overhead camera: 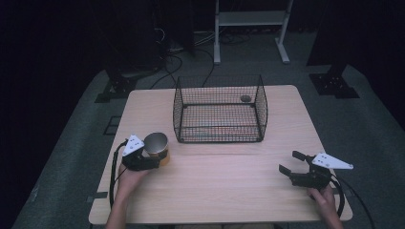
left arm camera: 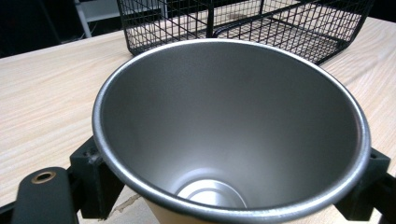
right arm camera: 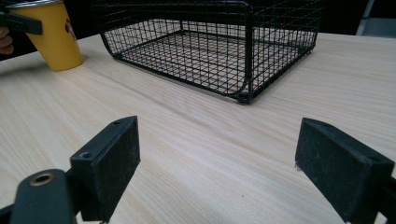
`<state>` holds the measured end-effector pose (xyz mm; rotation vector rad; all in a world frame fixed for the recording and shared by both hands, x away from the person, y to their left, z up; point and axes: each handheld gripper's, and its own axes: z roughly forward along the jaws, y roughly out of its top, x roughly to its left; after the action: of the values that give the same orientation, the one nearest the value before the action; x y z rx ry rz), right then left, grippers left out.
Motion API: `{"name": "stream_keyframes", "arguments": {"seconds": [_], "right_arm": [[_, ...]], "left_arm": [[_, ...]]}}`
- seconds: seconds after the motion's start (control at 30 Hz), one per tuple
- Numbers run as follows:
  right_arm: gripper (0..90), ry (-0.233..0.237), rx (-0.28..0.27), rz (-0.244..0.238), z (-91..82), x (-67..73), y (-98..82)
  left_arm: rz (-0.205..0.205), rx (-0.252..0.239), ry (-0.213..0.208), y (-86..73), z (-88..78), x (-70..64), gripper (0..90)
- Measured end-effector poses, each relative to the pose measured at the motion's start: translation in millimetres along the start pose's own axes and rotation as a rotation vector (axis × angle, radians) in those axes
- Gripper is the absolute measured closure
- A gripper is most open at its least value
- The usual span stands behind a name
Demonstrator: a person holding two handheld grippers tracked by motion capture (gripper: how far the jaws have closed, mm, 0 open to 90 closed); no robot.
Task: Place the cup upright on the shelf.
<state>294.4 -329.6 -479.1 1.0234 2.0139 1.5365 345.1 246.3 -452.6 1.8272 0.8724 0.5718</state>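
Left hand-held gripper (overhead camera: 152,161): jaws clamped on the yellow cup (overhead camera: 157,148), 1 pad each side just under the steel rim. Cup upright on the surface (overhead camera: 229,186), long axis vertical. Wire basket (overhead camera: 219,109) lies ahead and right of the cup, near. Right hand-held gripper (overhead camera: 292,162): jaws wide apart, holding nothing, well apart from the cup.

Setting: recording lab or studio. Evidence: dark curtained surroundings; grey carpeted floor (overhead camera: 62,143); black stand bases (overhead camera: 334,86) and loose cables (overhead camera: 176,59) on the floor; white metal frame (overhead camera: 250,28) behind; a lone pale wooden surface (overhead camera: 229,191) lit at centre.
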Motion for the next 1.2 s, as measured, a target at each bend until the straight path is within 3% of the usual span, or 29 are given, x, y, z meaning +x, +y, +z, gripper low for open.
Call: {"name": "stream_keyframes", "arguments": {"seconds": [0.3,0.67,0.87,1.2], "right_arm": [[12.9,0.000,0.000,0.002,0.1,-0.2,0.0],[12.9,-0.001,-0.001,0.008,-0.2,-0.4,0.0],[12.9,0.000,-0.002,0.005,0.1,-0.3,0.0],[12.9,-0.002,-0.001,0.008,0.0,-0.5,0.1]], "left_arm": [[0.019,-0.005,-0.016,4.4,-2.9,-6.8,14.3],[0.082,-0.030,-0.071,20.8,-9.9,-25.8,14.4],[0.091,-0.057,-0.121,32.7,-11.7,-35.4,14.4],[0.143,-0.069,-0.188,52.7,-9.0,-51.2,14.4]]}}
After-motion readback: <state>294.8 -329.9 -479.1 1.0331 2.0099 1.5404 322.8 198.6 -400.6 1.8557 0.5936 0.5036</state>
